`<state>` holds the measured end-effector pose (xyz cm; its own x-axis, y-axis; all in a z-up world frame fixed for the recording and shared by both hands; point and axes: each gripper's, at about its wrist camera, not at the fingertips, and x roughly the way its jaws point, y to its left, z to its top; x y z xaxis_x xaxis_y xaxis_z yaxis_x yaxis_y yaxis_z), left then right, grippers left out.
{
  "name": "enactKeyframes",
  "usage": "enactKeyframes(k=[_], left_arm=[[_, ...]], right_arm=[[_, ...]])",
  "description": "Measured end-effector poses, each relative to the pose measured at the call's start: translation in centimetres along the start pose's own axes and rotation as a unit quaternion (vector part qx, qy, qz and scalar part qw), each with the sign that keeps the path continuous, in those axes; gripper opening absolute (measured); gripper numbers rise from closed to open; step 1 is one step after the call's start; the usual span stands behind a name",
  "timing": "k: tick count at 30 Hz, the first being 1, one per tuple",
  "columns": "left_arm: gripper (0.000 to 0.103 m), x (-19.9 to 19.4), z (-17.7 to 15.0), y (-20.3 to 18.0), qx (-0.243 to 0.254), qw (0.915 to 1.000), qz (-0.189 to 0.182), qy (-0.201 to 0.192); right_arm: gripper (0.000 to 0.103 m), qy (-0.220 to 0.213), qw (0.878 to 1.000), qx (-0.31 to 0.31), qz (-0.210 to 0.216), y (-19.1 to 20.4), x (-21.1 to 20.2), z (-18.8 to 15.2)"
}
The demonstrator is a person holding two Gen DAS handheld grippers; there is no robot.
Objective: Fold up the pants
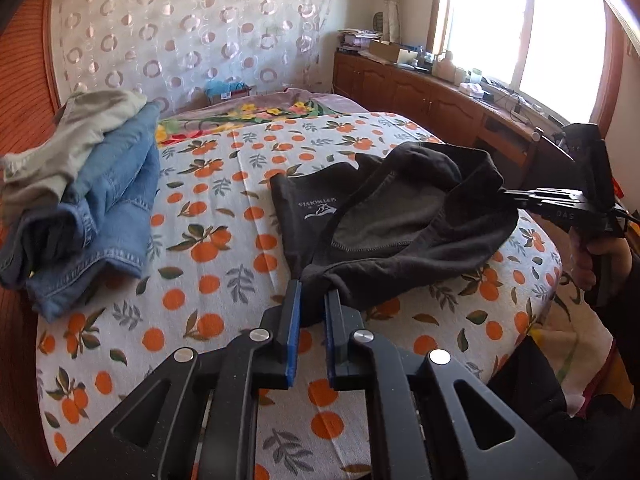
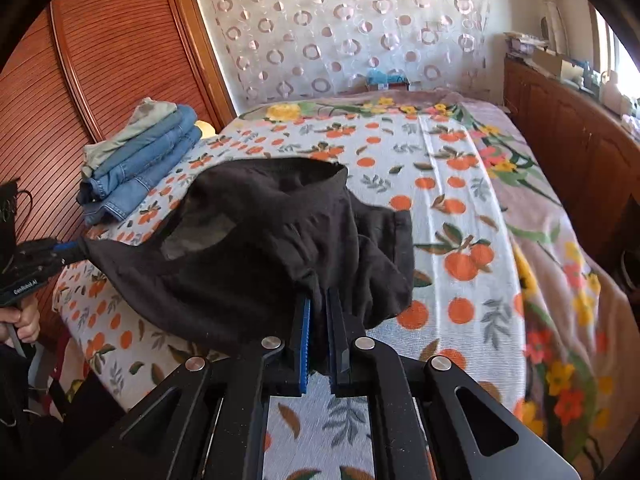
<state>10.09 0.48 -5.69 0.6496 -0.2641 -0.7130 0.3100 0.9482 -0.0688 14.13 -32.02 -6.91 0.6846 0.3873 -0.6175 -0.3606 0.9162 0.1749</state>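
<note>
At far left, a stack of folded jeans (image 1: 104, 208), topped by a pale garment (image 1: 72, 140), rests on the orange-print bedspread (image 1: 224, 248). Toward the bed's near end, the black pants (image 1: 400, 220) hang stretched between both tools, partly resting on the spread. The left gripper (image 1: 314, 292) has its jaws clamped on one bunched corner of fabric. At right, the right gripper (image 1: 508, 194) pinches the opposite edge, jaws closed.

Bedspread (image 2: 452, 208) open rightward — jeans stack (image 2: 140, 160) left.
</note>
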Motion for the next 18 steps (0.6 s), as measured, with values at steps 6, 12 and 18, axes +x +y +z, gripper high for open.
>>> enactKeyframes(k=[6,12,18], left_arm=[[0.022,-0.6,-0.9,1.1,-0.021,0.9997,0.011,0.003],[0.041,-1.6,-1.0,2.4,-0.035,0.9993,0.011,-0.010],[0.048,-1.1,-0.1,3.2,-0.045,0.9988,0.010,-0.015]], right_arm=[[0.017,-0.026,0.999,-0.002,-0.020,0.1,-2.3,1.0],[0.027,-0.033,0.998,-0.028,-0.036,1.2,-1.4,2.1],[0.032,-0.020,0.999,-0.020,-0.021,1.4,2.6,4.4]])
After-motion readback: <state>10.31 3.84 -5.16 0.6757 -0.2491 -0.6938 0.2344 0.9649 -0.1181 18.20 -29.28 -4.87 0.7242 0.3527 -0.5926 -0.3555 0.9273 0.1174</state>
